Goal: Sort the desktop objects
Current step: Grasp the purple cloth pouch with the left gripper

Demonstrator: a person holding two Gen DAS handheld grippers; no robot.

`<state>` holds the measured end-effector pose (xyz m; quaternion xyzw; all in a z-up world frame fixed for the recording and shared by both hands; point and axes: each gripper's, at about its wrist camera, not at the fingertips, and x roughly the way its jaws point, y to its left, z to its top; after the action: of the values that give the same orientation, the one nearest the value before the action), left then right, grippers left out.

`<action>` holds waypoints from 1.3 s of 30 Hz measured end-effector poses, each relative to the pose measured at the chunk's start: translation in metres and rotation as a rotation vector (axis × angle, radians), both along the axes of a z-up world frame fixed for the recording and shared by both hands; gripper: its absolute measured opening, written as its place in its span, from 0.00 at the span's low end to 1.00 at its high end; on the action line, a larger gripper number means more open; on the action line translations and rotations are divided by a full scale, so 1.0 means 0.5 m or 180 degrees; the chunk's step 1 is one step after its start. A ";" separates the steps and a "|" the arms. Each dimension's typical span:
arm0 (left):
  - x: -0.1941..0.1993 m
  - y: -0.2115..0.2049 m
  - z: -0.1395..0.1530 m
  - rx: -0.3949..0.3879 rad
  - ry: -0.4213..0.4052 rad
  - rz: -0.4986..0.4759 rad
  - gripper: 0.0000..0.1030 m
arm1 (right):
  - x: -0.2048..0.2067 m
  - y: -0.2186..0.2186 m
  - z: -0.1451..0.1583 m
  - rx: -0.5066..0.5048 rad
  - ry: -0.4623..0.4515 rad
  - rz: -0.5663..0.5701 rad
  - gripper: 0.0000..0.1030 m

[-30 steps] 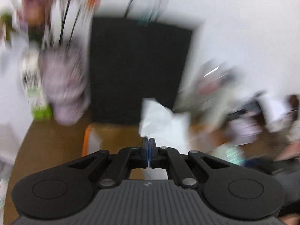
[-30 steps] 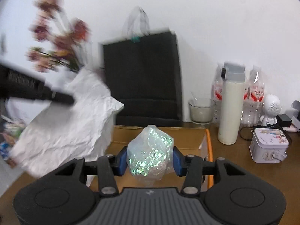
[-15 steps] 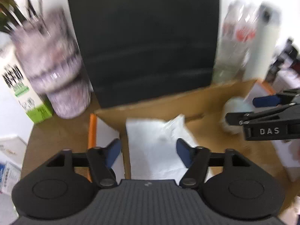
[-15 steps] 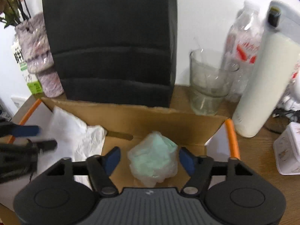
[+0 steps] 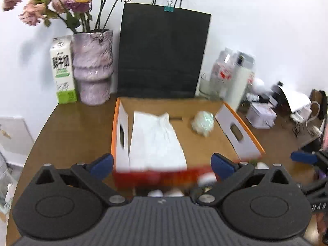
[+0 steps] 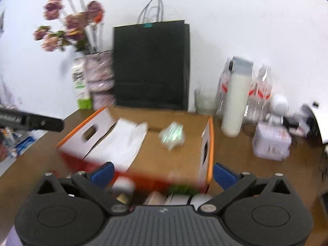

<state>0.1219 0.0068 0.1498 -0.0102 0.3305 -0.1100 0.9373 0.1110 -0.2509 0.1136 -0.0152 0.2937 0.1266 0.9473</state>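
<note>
Both tools, the left tool [image 5: 162,162] and the right tool [image 6: 163,174], are spreading their jaws with nothing between them. In the cardboard box [image 5: 239,135] near the desk's back edge lie a limp white paper sheet [image 5: 155,141] and a crinkly iridescent plastic wad [image 5: 203,123]. Both look feather-light, soft and crushable, and I'd pinch the sheet at 1 edge and the slippery-looking wad across its middle.

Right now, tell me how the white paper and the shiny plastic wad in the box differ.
The white paper lies spread flat, while the shiny plastic wad is balled up. The paper is plain white and covers far more of the floor of the cardboard box; the wad glints green. The paper lies by the left wall, the wad nearer the right wall. Both rest loose inside the box, with neither gripper on them.
</note>
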 end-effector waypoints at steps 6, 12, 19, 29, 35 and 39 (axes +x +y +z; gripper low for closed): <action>-0.147 0.018 -0.013 0.0018 0.0058 0.0041 1.00 | -0.160 0.025 -0.077 -0.0113 0.0246 0.0144 1.00; -0.254 0.020 -0.036 0.0067 0.0114 0.0049 1.00 | -0.277 0.026 -0.133 0.0152 0.0459 0.0114 1.00; -0.303 0.014 -0.053 0.0158 0.0095 0.0022 1.00 | -0.322 0.018 -0.115 0.0192 0.0321 0.0070 1.00; -0.338 -0.020 -0.176 0.0973 0.0208 0.0042 1.00 | -0.306 0.017 -0.118 0.0114 0.0225 -0.0062 1.00; -0.314 0.026 -0.228 0.0545 0.0661 0.0364 1.00 | -0.303 0.028 -0.123 0.0055 0.0190 -0.0021 1.00; -0.308 0.052 -0.247 0.0202 0.0766 0.0503 1.00 | -0.301 0.031 -0.136 0.0024 0.0170 -0.0063 1.00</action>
<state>-0.0319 0.0329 0.0263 -0.0197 0.4420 -0.0233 0.8965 -0.0396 -0.2354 0.0457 -0.0053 0.3186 0.1188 0.9404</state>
